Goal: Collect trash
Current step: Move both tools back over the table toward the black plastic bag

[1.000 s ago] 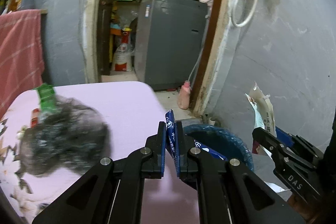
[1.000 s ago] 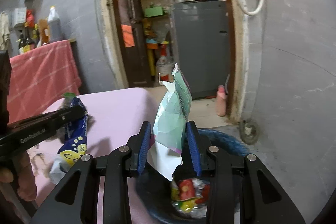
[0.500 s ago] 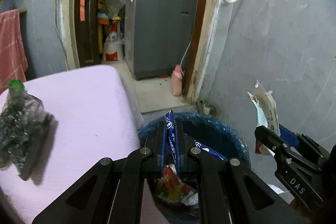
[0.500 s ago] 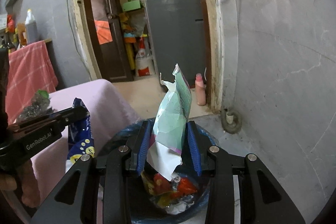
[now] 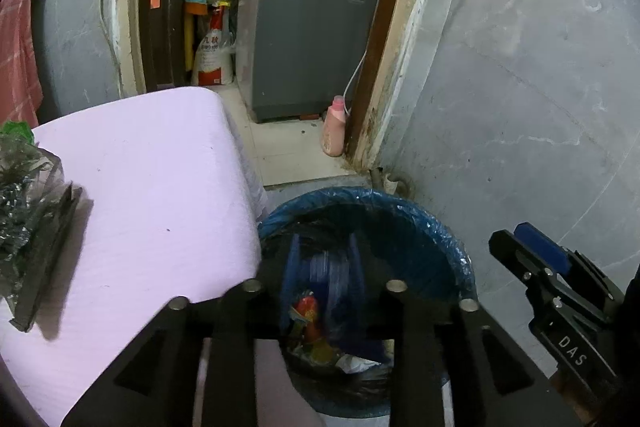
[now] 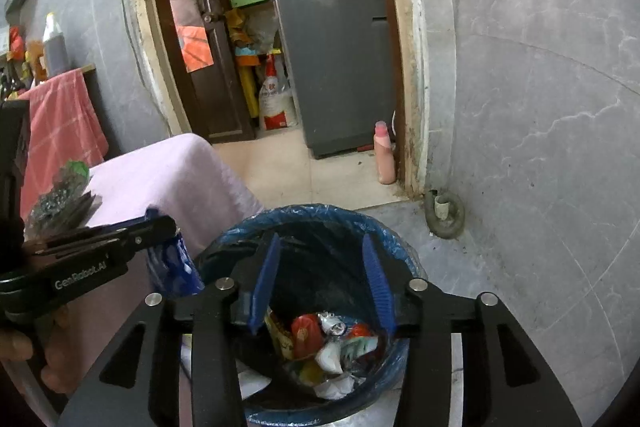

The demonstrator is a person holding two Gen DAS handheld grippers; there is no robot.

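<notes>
A bin with a blue liner (image 5: 448,231) (image 6: 316,213) stands on the floor beside the pink-covered table (image 5: 140,187); wrappers lie in its bottom (image 6: 332,347). My left gripper (image 5: 322,263) is open above the bin, its fingers motion-blurred. The blue snack wrapper (image 6: 172,267) shows blurred just under the left gripper's tip in the right wrist view. My right gripper (image 6: 322,283) is open and empty over the bin. A dark crinkled bag with a green top (image 5: 24,211) (image 6: 60,195) lies on the table.
A grey tiled wall (image 5: 520,107) rises to the right of the bin. A pink bottle (image 5: 336,127) stands by the door frame, a grey appliance (image 5: 312,43) behind it. A floor drain pipe (image 6: 444,213) is near the wall. A red cloth (image 6: 60,123) hangs at left.
Both grippers have opened over the bin. The white-green paper wrapper has left my right gripper. The blue wrapper is no longer pinched between my left fingers. Both moved closer over the bin.
</notes>
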